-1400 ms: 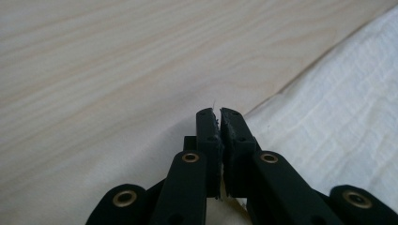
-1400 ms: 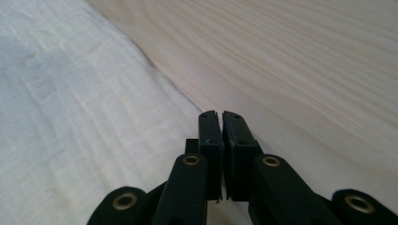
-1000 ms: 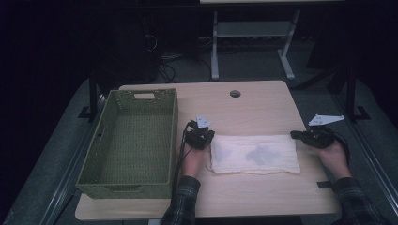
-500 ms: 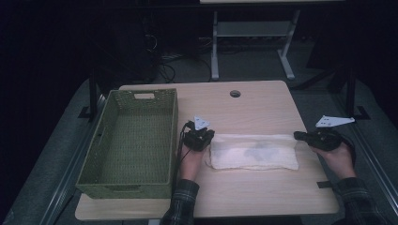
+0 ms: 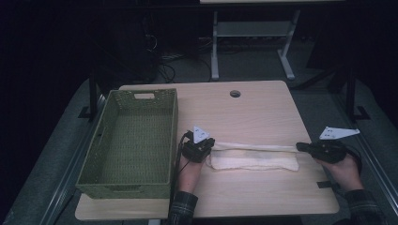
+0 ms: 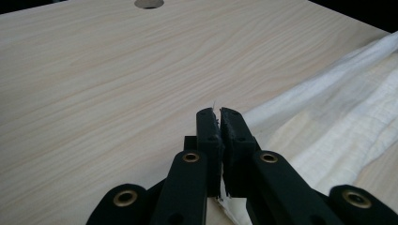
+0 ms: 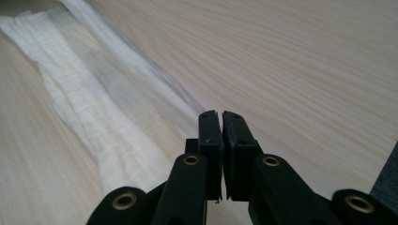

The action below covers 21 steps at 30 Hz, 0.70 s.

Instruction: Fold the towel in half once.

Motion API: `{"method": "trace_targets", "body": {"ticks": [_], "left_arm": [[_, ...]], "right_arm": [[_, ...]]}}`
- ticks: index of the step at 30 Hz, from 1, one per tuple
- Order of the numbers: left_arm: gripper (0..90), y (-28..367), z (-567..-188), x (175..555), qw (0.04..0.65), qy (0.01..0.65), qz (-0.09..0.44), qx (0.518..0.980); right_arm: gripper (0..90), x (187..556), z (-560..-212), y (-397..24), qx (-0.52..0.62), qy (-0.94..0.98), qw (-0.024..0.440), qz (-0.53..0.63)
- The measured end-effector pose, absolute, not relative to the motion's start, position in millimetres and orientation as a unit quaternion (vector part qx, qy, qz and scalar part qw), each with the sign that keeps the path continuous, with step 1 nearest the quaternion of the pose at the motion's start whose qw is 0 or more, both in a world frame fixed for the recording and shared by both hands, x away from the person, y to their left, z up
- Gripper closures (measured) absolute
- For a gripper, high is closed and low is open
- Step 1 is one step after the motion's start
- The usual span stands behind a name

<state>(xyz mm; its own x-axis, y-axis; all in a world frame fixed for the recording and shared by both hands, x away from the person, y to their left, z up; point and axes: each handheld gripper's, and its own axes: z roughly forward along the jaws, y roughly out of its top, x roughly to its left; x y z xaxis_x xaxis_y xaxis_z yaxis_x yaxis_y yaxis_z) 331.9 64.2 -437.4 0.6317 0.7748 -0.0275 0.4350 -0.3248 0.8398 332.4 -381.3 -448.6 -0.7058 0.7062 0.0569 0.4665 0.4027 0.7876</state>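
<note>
- The cloth lies near the front of the table, just right of the basket, stretched into a long narrow band, so the step looks like folding it over lengthwise
- At the cloth's left end the left gripper is clenched on a corner of the fabric; in the left gripper view a white wisp sits pinched between the jaws
- At the cloth's right end the right gripper is clamped too, with the fabric's edge running in under its tips; I judge it holds that corner, though the nip itself is hard to see
- To do it well, move both ends at the same pace and height so the carried edge stays taut and level
- Lay that edge squarely along the far edge of the cloth before letting go, or the fold will skew
- Avoid dragging the lower layer toward the basket
</note>
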Motion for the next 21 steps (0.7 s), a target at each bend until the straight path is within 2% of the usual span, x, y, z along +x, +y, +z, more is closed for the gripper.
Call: {"method": "trace_targets", "body": {"ticks": [8, 21], "left_arm": [[86.7, 65, -438, 319, 0.434, 0.386, 0.197, 0.79], [86.7, 66, -445, 295, 0.429, 0.385, 0.193, 0.794]], "right_arm": [[86.8, 316, -442, -380, 0.343, 0.824, 0.148, 0.425], [86.7, 299, -453, -380, 0.34, 0.835, 0.129, 0.413]]}}
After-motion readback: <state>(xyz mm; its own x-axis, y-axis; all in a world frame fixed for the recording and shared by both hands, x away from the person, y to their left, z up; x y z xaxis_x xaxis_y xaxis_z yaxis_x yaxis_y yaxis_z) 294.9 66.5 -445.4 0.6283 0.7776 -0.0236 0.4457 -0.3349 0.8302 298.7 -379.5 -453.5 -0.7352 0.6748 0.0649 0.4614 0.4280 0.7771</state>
